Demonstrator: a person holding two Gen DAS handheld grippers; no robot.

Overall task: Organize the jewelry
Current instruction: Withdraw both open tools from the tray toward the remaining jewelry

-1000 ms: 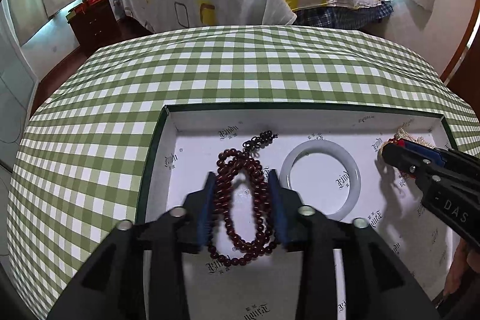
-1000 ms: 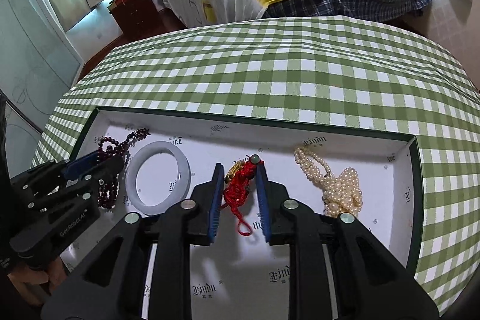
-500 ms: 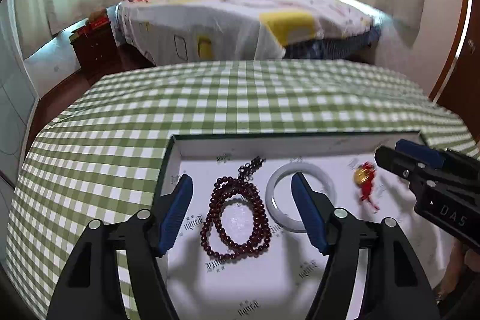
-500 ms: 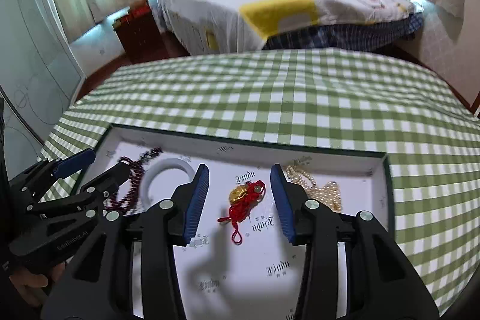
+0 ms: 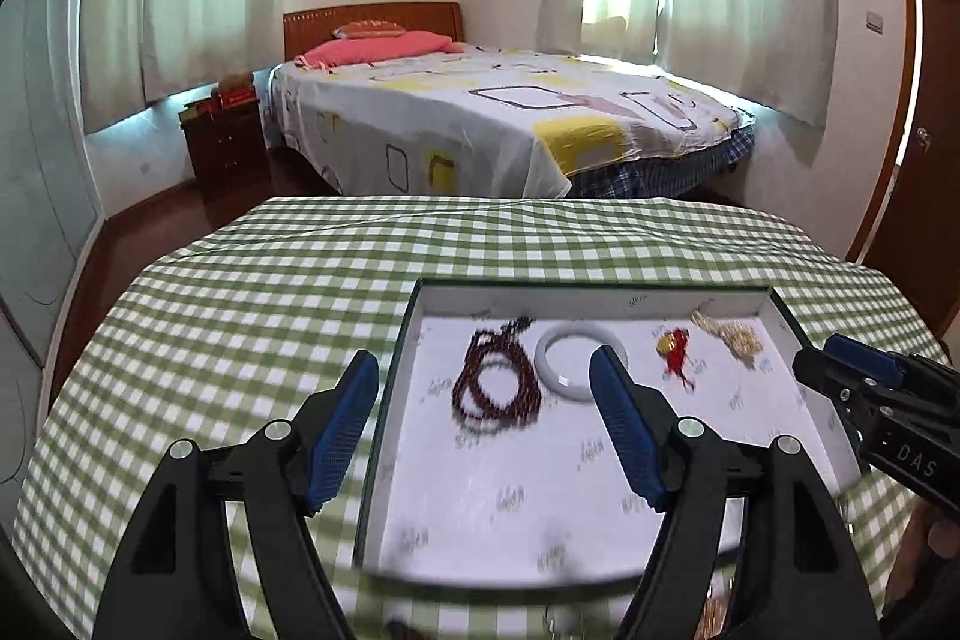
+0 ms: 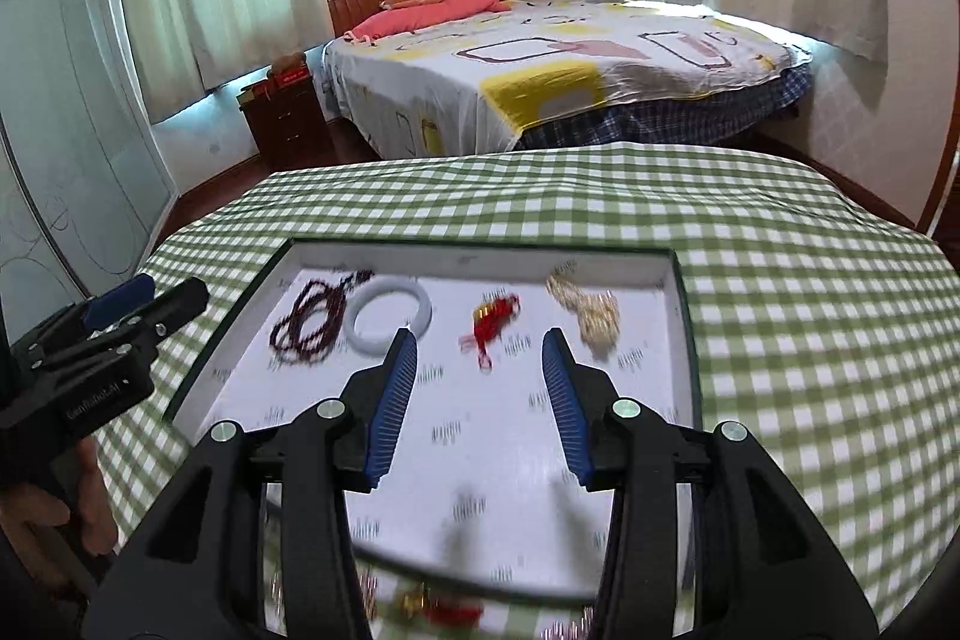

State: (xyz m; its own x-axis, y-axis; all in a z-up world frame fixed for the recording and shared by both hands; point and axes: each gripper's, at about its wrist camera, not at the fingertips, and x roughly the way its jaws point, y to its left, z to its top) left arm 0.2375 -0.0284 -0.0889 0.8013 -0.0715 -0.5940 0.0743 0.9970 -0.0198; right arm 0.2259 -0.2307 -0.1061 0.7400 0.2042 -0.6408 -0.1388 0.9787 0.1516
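A white tray (image 5: pixel 780 316) (image 6: pixel 672 292) with a dark green rim lies on the checked table. In it lie a dark red bead necklace (image 5: pixel 495 388) (image 6: pixel 306 319), a pale jade bangle (image 5: pixel 576 361) (image 6: pixel 390 313), a red and gold charm (image 5: pixel 675 352) (image 6: pixel 492 319) and a pearl strand (image 5: pixel 732 337) (image 6: pixel 588 310). My left gripper (image 5: pixel 486 400) is open and empty, raised above the tray's left side. My right gripper (image 6: pixel 480 370) is open and empty, above the tray's middle. Each gripper shows in the other's view (image 5: pixel 858 376) (image 6: pixel 144 304).
The green checked tablecloth (image 5: pixel 240 316) covers the table. More jewelry shows blurred at the near edge below the tray (image 6: pixel 444 610). A bed (image 5: pixel 510 124) and a wooden nightstand (image 5: pixel 225 148) stand behind the table.
Both grippers have opened, letting go of the bead necklace and the red charm, and have pulled up and back from the tray. The jewelry stays in the tray.
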